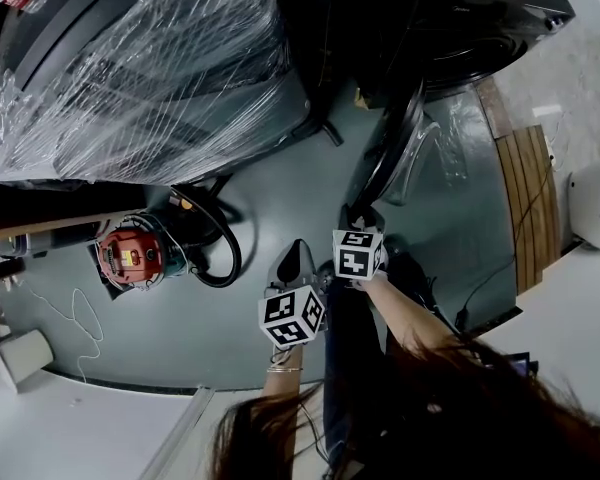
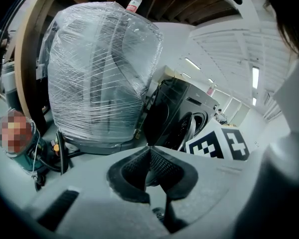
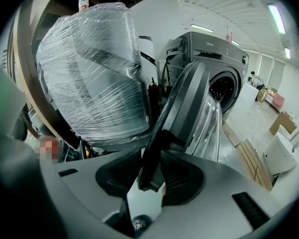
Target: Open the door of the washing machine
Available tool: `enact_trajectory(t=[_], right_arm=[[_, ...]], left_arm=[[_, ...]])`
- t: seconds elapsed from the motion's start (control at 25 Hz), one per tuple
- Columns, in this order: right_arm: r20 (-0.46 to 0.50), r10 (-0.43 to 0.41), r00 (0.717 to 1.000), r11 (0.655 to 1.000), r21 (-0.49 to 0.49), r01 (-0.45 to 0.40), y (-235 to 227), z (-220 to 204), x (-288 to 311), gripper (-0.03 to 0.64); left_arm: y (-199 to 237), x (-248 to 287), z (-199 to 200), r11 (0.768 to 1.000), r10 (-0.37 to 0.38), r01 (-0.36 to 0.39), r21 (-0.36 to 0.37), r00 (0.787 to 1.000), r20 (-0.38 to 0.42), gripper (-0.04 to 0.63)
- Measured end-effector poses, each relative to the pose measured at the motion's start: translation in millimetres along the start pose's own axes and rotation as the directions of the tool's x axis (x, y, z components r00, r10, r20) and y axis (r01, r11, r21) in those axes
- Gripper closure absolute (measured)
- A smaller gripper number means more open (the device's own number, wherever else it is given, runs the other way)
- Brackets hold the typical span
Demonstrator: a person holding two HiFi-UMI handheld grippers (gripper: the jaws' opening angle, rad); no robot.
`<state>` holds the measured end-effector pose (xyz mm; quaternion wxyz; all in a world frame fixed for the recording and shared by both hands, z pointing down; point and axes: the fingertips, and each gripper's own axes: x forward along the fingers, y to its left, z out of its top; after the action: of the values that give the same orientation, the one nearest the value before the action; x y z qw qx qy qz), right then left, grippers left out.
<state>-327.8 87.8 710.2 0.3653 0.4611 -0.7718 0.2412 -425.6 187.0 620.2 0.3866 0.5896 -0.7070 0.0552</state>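
Door (image 3: pixel 189 98) edge between right gripper (image 3: pixel 151 158) jaws

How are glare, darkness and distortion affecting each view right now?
Head view: dim, glare streaks on the plastic-wrapped appliance. Left gripper view: strong fisheye bending, black corners, bright ceiling strips. Right gripper view: same bending, but the door rim between the jaws of the right hand-held gripper reads sharp.

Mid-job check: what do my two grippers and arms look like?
The left gripper and right gripper have pale grey moulded bodies with black, mesh-textured jaws. Each carries a white cube printed with black square markers. Thin bangles ring the left wrist; both forearms are sleeveless.
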Motion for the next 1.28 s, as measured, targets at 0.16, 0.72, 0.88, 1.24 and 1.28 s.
enact_trajectory(t=[0.16,0.72,0.88,1.24,1.28], right_arm=[[0.008,-0.008,1.0,1.0,0.015,0.008,7.1,4.8,5.1,0.503],[0.033,-0.027,0.999,0.998,0.056,0.025,32.3,22.3,20.5,0.499],[0.043,-0.027,0.999,0.998,0.059,0.025,39.8,29.1,25.5,0.497],[0.058,-0.022,0.998,0.997,0.079,0.017,58.0,42.8,37.7,0.494],[0.061,-0.022,0.998,0.997,0.079,0.017,59.3,44.1,38.7,0.494]], left_arm=[[6.6,1.5,2.0,1.0,-0.01,0.01,0.005,1.0,-0.005,0.583],[32.9,3.0,12.3,0.999,-0.032,0.032,0.014,0.999,-0.01,0.583],[39.7,2.5,11.2,0.999,-0.036,0.036,0.009,0.999,-0.017,0.583],[52.9,2.4,12.3,0.999,-0.036,0.036,-0.005,0.999,-0.013,0.583],[54.2,2.1,12.1,0.999,-0.035,0.035,-0.005,0.999,-0.012,0.583]])
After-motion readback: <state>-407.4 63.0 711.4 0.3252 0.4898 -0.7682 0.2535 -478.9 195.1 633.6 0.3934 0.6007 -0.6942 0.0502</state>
